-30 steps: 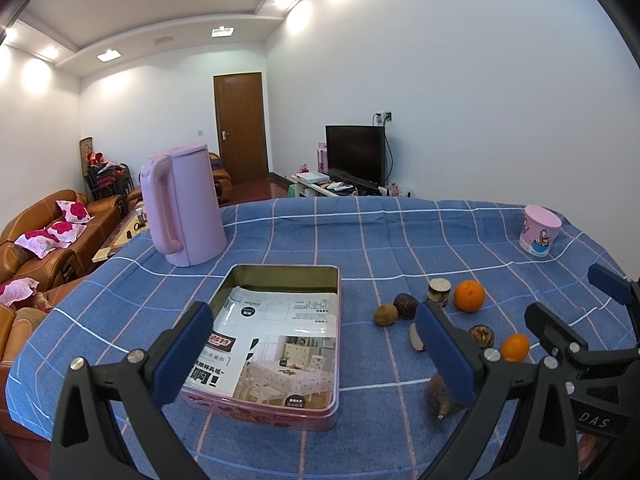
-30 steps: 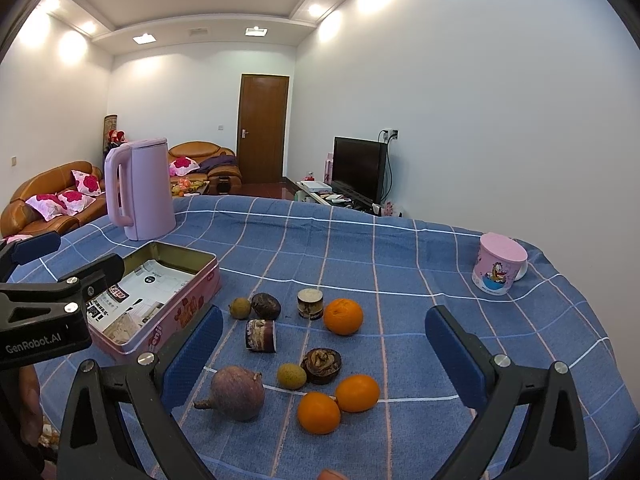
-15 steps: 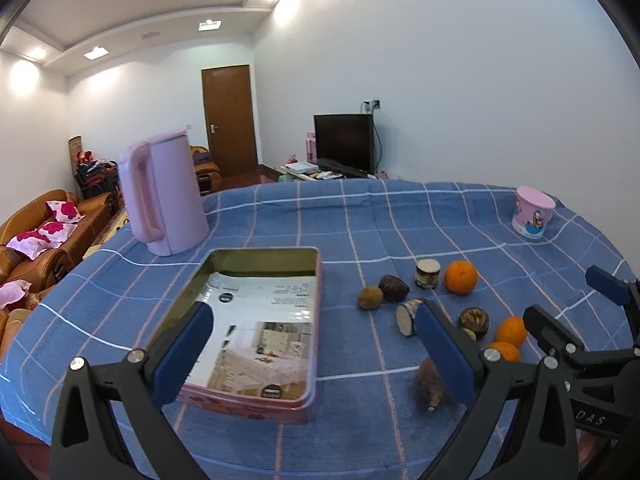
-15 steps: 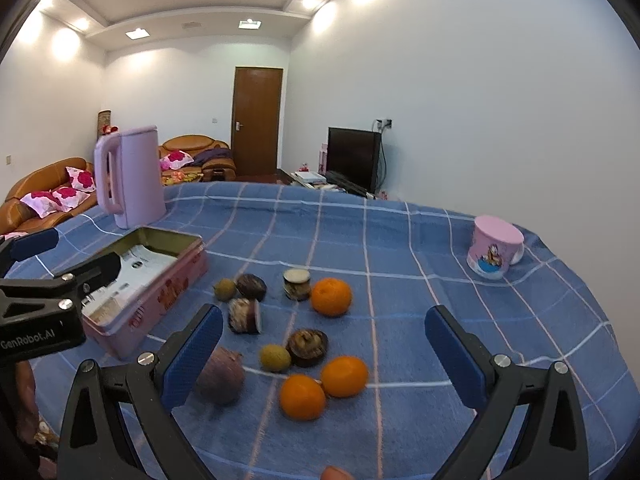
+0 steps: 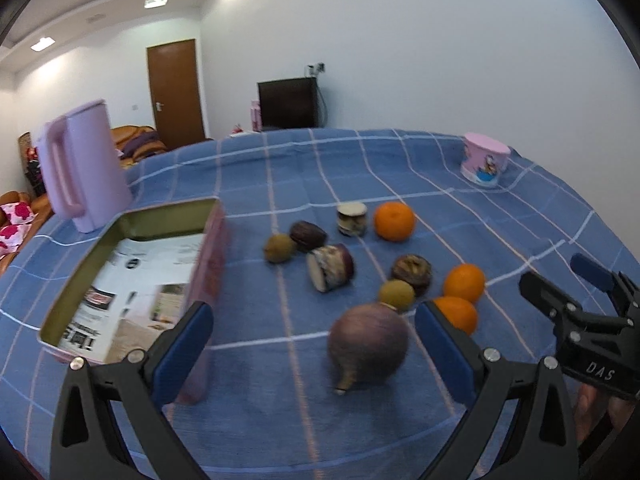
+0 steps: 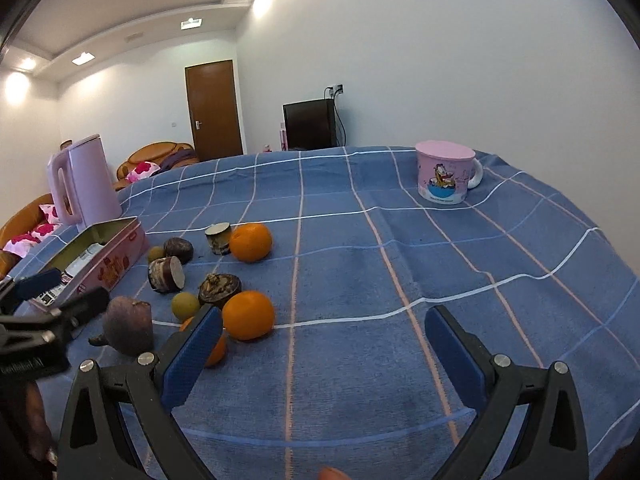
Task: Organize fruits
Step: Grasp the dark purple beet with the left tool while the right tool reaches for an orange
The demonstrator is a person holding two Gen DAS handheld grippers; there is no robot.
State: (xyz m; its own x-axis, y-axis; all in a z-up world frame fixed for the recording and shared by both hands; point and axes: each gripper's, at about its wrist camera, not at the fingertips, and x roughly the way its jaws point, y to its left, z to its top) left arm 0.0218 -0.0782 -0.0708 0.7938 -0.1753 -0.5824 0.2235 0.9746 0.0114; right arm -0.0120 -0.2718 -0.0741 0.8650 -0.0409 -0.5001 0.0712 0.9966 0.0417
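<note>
Left gripper point(image 5: 312, 350): jaws spread wide, empty, low over blue checked tablecloth point(image 5: 360, 172). Right gripper point(image 6: 322, 350): likewise spread, empty. Nearest, between left fingers: round purple fruit point(image 5: 367, 347), dull-skinned, stubby stem, blurred. Behind it: smooth oranges point(image 5: 464, 283), small green-brown fruits point(image 5: 397, 295), cut dark pieces point(image 5: 331, 267), loosely clustered. Left of cluster: pink tin box point(image 5: 132, 276), paper-lined. Farther: pink kettle point(image 5: 82, 168), lidded cartoon mug point(image 6: 444, 176).

Three oranges point(image 5: 394, 221), two small yellow-green fruits point(image 5: 278, 247), one tin point(image 5: 132, 280), one kettle point(image 5: 82, 168), one mug point(image 5: 484, 159).
</note>
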